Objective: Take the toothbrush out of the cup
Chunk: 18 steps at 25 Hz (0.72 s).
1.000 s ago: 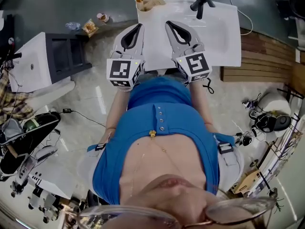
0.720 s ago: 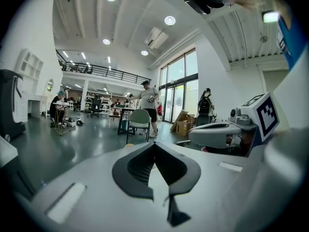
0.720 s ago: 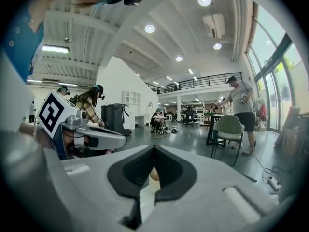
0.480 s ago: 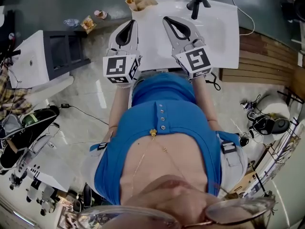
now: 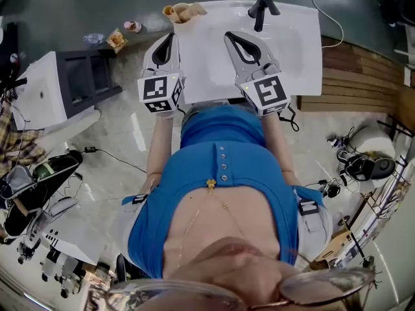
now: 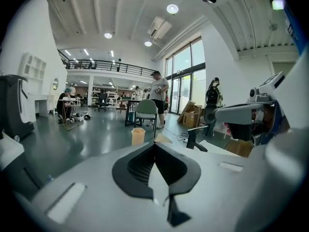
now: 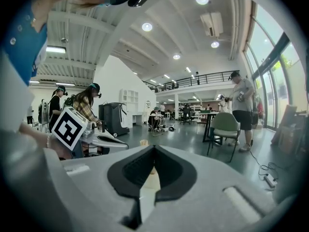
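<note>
Two clenched, empty jaw pairs; left gripper (image 5: 170,41) has drifted frame-left, near upper-left cup (image 5: 176,11); extraction pending.

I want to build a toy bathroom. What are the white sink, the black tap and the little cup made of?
Sink: smooth, plain white all over, probably ceramic or moulded stone.
Tap: dull black with no glint, so likely metal with a matte coating.
Cup: pale tan and not shiny. It could be paper, wood or plastic, but it is too small to tell.
</note>
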Tool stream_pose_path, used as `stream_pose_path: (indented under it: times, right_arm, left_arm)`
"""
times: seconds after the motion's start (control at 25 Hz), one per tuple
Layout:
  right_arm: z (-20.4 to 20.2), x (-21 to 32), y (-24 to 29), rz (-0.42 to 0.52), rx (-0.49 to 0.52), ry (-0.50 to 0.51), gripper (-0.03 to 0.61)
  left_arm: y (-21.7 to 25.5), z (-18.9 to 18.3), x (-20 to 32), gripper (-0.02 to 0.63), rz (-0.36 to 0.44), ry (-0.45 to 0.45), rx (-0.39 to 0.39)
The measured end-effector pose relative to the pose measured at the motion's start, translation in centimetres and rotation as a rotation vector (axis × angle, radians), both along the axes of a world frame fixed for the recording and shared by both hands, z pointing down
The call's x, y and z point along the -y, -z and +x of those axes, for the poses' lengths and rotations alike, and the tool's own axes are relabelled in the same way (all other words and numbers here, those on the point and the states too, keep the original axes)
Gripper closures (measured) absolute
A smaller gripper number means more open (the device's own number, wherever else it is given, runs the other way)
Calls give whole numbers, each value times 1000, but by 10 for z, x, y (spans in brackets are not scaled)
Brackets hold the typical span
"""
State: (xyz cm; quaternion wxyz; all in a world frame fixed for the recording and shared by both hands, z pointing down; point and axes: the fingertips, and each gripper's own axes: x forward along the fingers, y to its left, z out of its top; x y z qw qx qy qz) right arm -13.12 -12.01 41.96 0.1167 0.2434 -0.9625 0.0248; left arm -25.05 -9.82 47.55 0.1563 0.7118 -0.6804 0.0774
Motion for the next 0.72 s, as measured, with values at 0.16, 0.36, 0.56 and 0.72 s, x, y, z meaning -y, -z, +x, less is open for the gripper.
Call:
stream_pose_path:
  times: [0.16,0.36,0.56,0.72]
  right_arm:
    - [9,3,-4,-8,-15,-34,577]
    - [22,5,-7,-23,-23,-72,577]
    - [37,7,-13,-30,-40,-130,577]
    - [48,7,-14,-36,-43,-169,577]
  left_arm:
    - [-12,-8,6,612,-23,1,8]
    - [-26,-15,16,600,-50,-11,31]
    - [-44,-21,27,580,-78,-34,51]
    - [-57,-25,34,540,-107,-51,70]
